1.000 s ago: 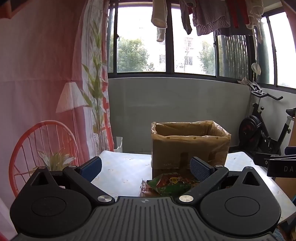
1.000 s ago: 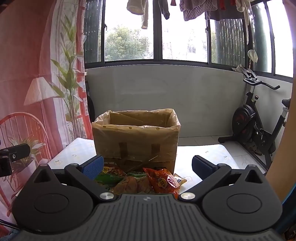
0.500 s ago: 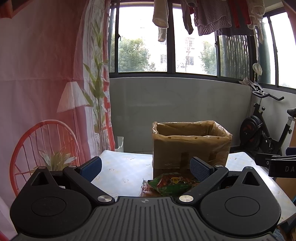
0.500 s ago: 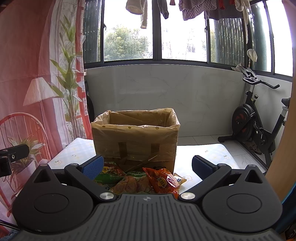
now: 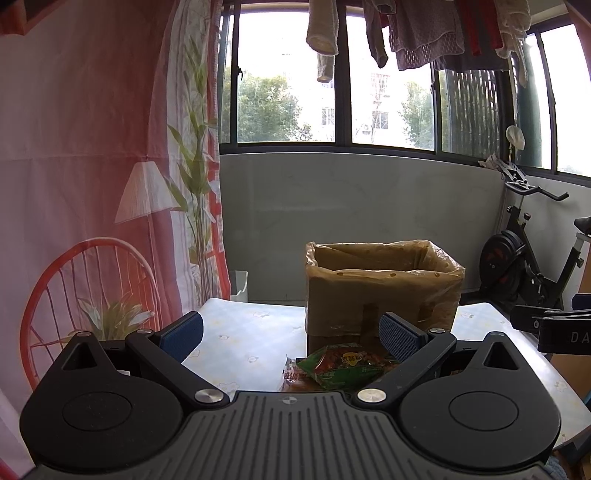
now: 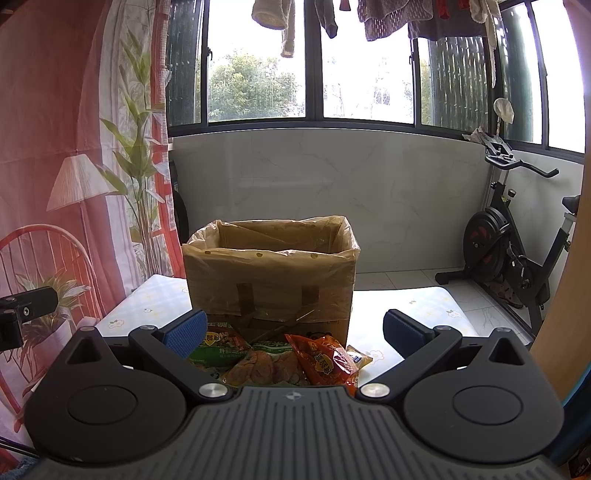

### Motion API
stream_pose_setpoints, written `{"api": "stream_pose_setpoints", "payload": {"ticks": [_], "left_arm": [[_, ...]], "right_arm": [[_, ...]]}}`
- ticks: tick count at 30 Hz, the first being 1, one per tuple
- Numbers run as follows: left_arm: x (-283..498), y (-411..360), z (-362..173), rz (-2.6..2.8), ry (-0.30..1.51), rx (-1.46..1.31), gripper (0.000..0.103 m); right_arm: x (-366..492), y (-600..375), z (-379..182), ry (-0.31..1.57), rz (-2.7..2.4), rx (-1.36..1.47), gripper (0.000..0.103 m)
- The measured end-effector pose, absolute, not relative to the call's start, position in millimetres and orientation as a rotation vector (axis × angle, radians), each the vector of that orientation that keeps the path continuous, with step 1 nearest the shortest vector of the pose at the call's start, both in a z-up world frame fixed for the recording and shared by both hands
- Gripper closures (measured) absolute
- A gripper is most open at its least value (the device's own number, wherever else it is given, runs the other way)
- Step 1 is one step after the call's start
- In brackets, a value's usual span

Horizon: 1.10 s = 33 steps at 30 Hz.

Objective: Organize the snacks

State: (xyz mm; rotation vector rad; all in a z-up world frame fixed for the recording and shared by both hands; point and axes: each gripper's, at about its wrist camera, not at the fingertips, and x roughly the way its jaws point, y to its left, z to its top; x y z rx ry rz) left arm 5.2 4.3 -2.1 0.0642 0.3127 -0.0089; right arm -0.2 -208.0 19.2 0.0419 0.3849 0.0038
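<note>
An open cardboard box (image 5: 380,291) (image 6: 269,280) lined with clear plastic stands on the table. Snack packets lie in a small pile at its front: a green packet (image 5: 343,365) (image 6: 218,347), an orange-red packet (image 6: 325,360), a yellow chip bag (image 6: 262,369) and a small red packet (image 5: 293,374). My left gripper (image 5: 290,332) is open, held above the table to the left of the pile. My right gripper (image 6: 293,330) is open too, held over the pile, with nothing between its fingers. The right gripper's tip (image 5: 554,325) shows at the left view's right edge.
The table (image 5: 240,332) (image 6: 417,310) has a pale patterned cloth. A printed curtain (image 5: 92,184) hangs on the left. An exercise bike (image 6: 513,254) stands at the right by the wall. Clothes (image 5: 424,33) hang above the window.
Both grippers stay open; each view has only drifted slightly. The box and the packets have not moved.
</note>
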Motion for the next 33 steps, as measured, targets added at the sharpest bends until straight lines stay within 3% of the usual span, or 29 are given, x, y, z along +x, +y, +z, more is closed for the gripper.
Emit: {"api": "stream_pose_setpoints", "payload": {"ticks": [33], "left_arm": [[1.7,5.0,-1.7,-0.005,0.320,0.058,0.001]], "right_arm": [[0.7,-208.5,18.0,0.389,0.004,0.043,0.000]]}}
